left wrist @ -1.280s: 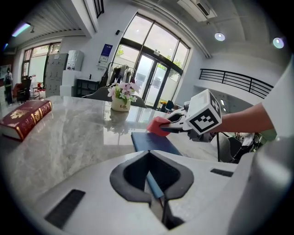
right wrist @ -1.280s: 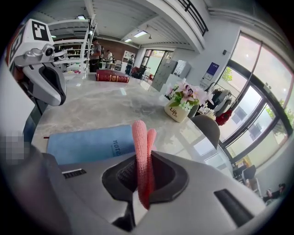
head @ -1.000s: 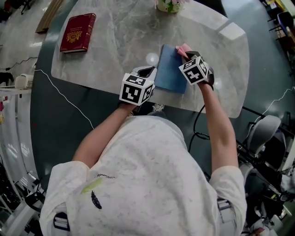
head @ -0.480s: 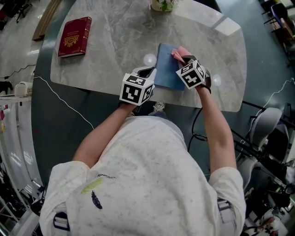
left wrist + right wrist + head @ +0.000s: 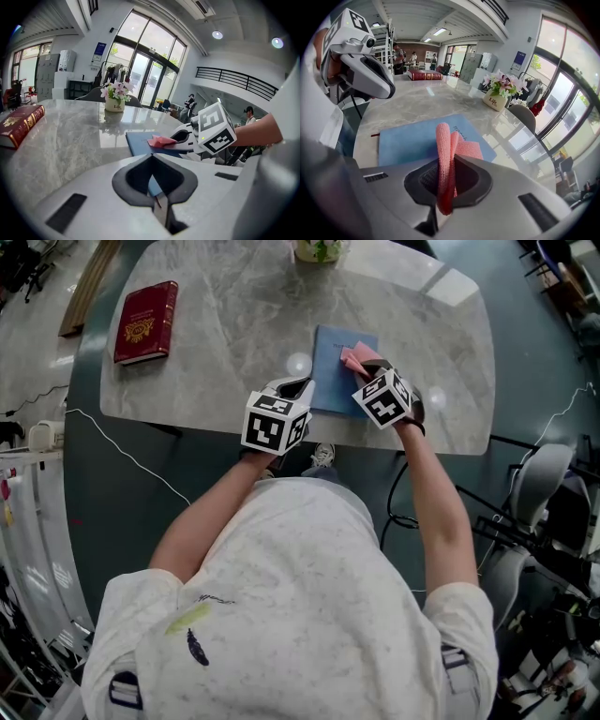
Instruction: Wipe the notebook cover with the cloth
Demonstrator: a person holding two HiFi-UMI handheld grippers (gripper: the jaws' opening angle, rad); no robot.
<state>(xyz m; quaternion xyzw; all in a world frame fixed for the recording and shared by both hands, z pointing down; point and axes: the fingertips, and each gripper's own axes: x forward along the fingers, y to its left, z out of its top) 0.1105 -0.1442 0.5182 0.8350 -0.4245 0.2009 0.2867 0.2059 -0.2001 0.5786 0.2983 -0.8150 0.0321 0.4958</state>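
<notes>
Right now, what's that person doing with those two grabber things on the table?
A person holds a gripper in each hand at a marble table. The right gripper is shut on a pink cloth, which rests on the blue notebook cover for wiping. The left gripper looks shut on the notebook's near edge, holding it steady. A red book lies off to the left, untouched.

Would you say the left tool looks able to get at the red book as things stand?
Probably yes: only bare tabletop lies between the left tool and the red book. But the tool seems shut on the near edge of the blue notebook, so it would have to release first.
</notes>
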